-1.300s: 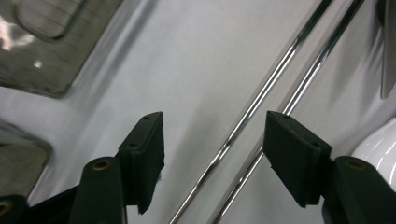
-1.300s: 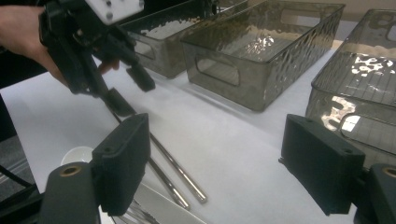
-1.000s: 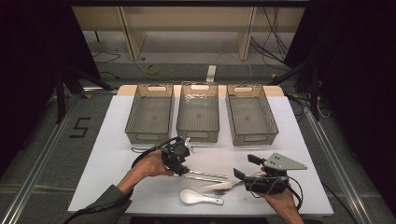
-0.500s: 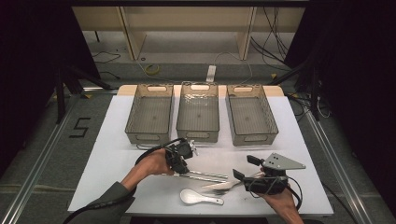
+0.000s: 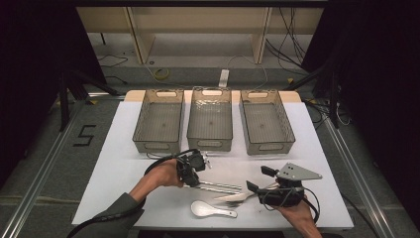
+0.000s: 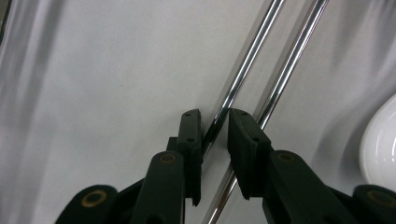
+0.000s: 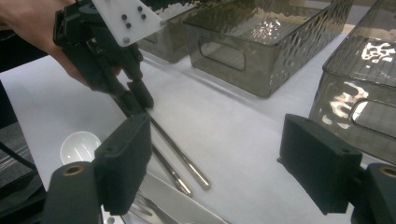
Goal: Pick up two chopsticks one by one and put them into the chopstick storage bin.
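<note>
Closing on one thin steel chopstick (image 6: 243, 70), the left tongs (image 6: 215, 126) straddle it near its end, pads not yet pressing. Judged stiff, light and slippery, it may roll. The right tongs (image 7: 215, 163) stand wide apart, empty.

bins (image 5: 210, 119): three in a row, far side | chopsticks (image 5: 218, 186): before them | spoon (image 5: 212, 210): nearest, probably beside a fork (image 5: 237, 198)

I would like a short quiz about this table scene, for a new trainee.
1. How many bins stand on the table?
2. True or false: the white spoon lies inside a bin.
3. What is between the jaws of the left tool? A) a chopstick B) the spoon C) nothing

Key: 1. Three. 2. False, it lies on the table. 3. A; the jaws have just been closing around it and do not yet grip it.
</note>
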